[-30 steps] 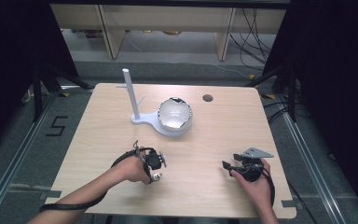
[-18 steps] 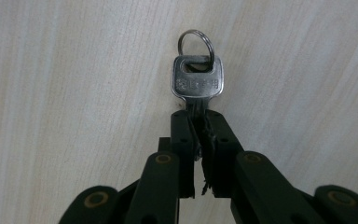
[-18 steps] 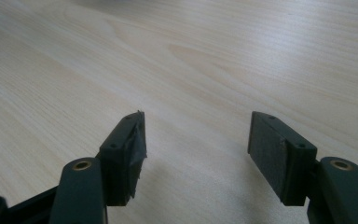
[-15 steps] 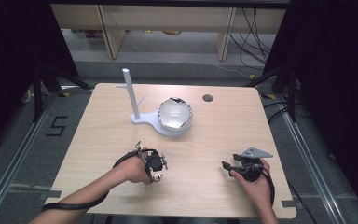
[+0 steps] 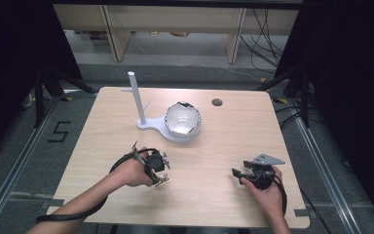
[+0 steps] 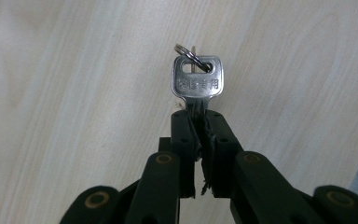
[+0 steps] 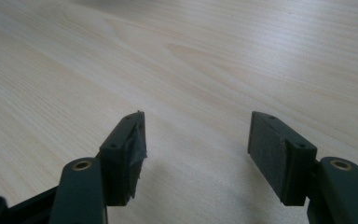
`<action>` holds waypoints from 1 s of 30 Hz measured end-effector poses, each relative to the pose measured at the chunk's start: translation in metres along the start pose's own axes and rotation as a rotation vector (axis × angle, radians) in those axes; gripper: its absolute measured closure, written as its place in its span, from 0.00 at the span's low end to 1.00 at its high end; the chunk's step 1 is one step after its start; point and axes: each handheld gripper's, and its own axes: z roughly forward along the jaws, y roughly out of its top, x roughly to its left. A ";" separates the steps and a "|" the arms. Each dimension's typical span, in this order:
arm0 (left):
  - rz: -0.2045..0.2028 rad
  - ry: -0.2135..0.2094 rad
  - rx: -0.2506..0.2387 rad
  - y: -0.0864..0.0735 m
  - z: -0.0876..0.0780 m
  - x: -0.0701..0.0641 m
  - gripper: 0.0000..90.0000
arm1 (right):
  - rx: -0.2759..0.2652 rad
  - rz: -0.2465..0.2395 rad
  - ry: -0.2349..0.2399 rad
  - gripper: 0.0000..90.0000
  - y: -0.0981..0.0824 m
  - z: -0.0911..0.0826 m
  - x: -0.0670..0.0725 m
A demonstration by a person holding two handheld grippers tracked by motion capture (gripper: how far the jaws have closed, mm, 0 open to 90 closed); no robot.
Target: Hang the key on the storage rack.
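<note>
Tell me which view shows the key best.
The left gripper view: the key fills the centre, its blade pinched by the left gripper, ring and stamped head clear. The high view gives just a small silvery glint at that gripper.

Each hand-held gripper is black. The left hand-held gripper (image 6: pixel 199 116) has flat jointed links with brass-coloured pivot pins behind its dark, frayed pads, and a black cable trails back from it. The right hand-held gripper (image 7: pixel 196 140) has small screws along its pad edges, and a grey three-cornered plate on top.
</note>
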 end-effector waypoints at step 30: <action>-0.048 0.125 -0.051 -0.012 -0.048 0.034 0.92 | 0.001 0.030 0.006 0.42 -0.001 -0.001 0.002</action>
